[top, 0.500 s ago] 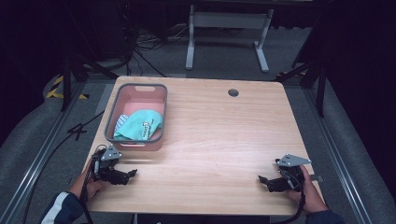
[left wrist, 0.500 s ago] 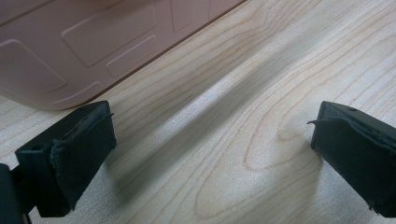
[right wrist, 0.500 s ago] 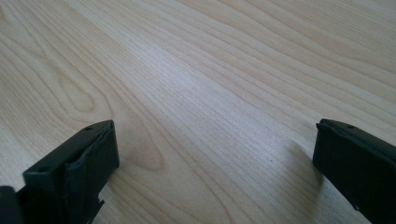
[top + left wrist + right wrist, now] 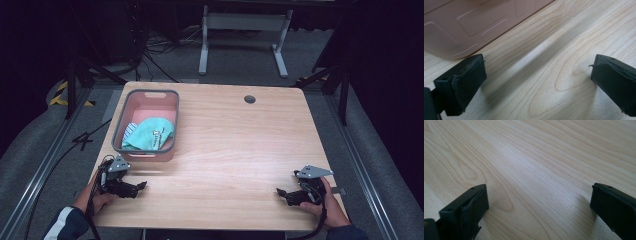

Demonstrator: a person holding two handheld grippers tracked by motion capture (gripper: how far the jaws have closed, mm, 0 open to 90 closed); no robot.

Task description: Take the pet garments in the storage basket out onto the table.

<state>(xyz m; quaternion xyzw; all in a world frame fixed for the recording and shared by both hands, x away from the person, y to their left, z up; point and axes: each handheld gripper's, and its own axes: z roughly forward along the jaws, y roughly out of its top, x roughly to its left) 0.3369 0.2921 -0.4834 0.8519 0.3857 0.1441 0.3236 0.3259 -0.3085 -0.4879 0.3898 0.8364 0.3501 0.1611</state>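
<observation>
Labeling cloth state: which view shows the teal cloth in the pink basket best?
High view: the teal cloth lies bunched in the near end of the pink basket. The left gripper view catches the basket's outer wall, not its contents. The right gripper view looks across bare table.

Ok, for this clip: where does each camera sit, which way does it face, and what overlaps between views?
High view: above the person's side, looking forward and down on the light wooden table; both forearms, the left gripper and the right gripper show.
Left gripper view: low over the wood, facing the pink plastic basket; its own black jaws stand wide apart.
Right gripper view: low, facing bare wood grain; its jaws stand wide apart.
Shared: the high and left gripper views both show the basket; the teal cloth lies inside it.
</observation>
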